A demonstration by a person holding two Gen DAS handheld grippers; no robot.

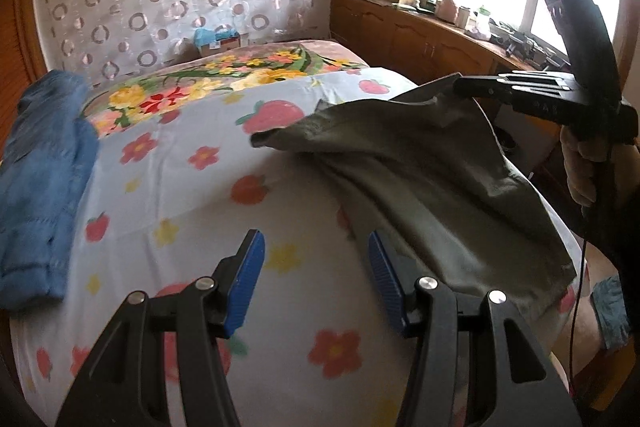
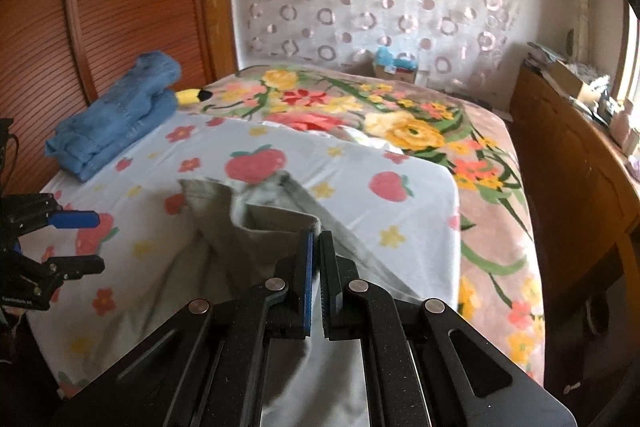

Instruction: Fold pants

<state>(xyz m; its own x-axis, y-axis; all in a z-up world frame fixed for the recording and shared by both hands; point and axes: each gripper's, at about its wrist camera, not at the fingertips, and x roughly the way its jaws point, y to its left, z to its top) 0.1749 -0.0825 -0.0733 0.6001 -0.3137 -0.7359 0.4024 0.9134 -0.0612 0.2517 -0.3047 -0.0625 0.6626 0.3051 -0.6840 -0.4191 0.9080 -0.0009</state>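
Grey-green pants (image 1: 420, 179) lie partly on the fruit-print sheet (image 1: 192, 187) of the bed. My right gripper (image 2: 316, 239) is shut on an edge of the pants (image 2: 256, 223) and holds it lifted above the sheet; it also shows in the left wrist view (image 1: 464, 89) at the right. My left gripper (image 1: 316, 255) is open and empty, just left of the pants' lower part, over the sheet. It shows open at the left edge of the right wrist view (image 2: 86, 243).
A pile of folded blue jeans (image 1: 40, 187) lies at the bed's left side, also seen in the right wrist view (image 2: 116, 115). A floral blanket (image 2: 420, 131) covers the far bed. A wooden cabinet (image 1: 420, 39) with clutter stands at the right under the window.
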